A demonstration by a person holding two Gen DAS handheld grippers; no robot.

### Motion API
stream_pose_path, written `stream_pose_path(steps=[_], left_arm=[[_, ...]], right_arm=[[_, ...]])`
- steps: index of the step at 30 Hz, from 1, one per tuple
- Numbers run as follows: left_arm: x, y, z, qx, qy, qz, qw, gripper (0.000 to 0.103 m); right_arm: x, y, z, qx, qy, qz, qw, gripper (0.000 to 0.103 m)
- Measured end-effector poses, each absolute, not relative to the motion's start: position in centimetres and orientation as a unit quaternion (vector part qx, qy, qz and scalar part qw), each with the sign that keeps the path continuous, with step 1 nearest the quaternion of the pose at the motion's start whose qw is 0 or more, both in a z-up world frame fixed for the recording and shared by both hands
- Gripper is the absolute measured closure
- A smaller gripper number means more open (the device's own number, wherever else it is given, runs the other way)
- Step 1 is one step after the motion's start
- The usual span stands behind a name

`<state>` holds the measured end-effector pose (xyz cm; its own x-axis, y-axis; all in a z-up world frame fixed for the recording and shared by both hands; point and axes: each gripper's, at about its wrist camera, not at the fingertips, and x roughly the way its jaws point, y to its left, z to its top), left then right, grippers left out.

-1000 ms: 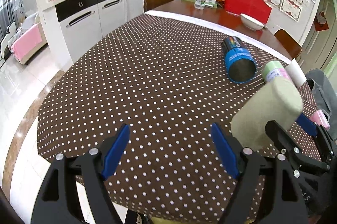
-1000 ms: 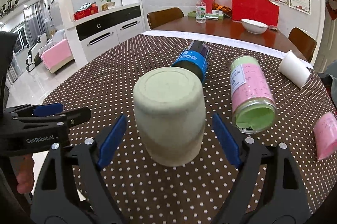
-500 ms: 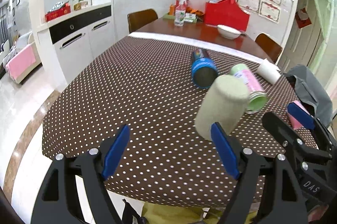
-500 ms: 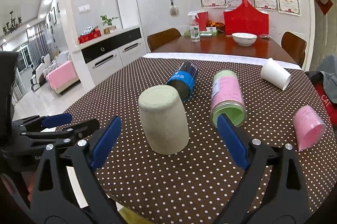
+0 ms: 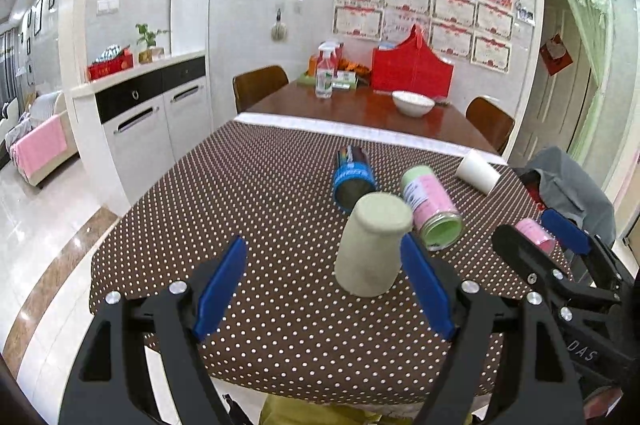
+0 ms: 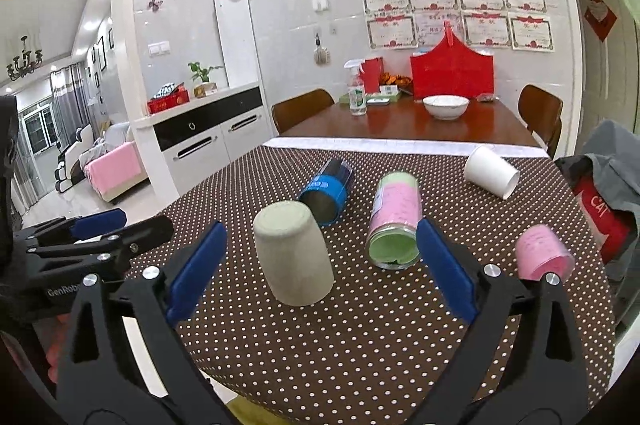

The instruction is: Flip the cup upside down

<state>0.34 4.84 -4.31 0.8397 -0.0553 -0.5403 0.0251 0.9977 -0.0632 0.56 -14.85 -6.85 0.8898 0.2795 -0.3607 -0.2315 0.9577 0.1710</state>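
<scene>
The cup [image 6: 294, 253] now stands by itself on the dotted tablecloth [image 6: 360, 345], bottom up, in the lower middle of the right wrist picture. A second ago it was up in the air between the blue pads of the right tongs [image 6: 320, 267], and it filled much more of that picture. Now those tongs are pulled back and spread wide, with nothing between them. The cup sits closer to the left pad than the right one, but it touches neither. In the left wrist picture the same cup [image 5: 372, 245] shows in the middle, a bit to the right, just in front of the right pad of the left tongs [image 5: 324, 287]. These tongs are wide too and hold nothing (they did not touch the cup in any picture). Both cameras also see more of the wall and pictures up high than before, so both tongs have lifted up and away. This looks like the job is done: the cup is flipped over, set down and let go. It leans a little in the pictures, but that may be only the round lens. Behind it lie a blue can [image 6: 326, 193] and a pink and green jar [image 6: 394, 221], close by but not touching it.
</scene>
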Motion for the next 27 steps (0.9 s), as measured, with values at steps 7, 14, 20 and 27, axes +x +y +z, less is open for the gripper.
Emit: stream_pose_path(steps=[7, 14, 20, 27], left_arm=[[-0.6, 3.5, -2.1, -0.022, 0.250, -0.035, 0.967, 0.025], [-1.0, 3.0, -0.8, -0.024, 0.230, -0.036, 0.972, 0.025], [-1.2, 2.6, 0.0, -0.019, 0.213, -0.029, 0.976, 0.025], [-1.6, 2.3, 0.8, -0.014, 0.195, -0.025, 0.980, 0.025]], right_arm=[[-0.9, -15.6, -5.1, 0.059, 0.164, 0.129, 0.976, 0.007], [-1.7, -15.9, -3.4, 0.053, 0.137, 0.123, 0.982, 0.007], [-2.0, -16.5, -2.5, 0.052, 0.120, 0.126, 0.983, 0.007], [-2.2, -16.8, -2.0, 0.052, 0.111, 0.130, 0.984, 0.007]])
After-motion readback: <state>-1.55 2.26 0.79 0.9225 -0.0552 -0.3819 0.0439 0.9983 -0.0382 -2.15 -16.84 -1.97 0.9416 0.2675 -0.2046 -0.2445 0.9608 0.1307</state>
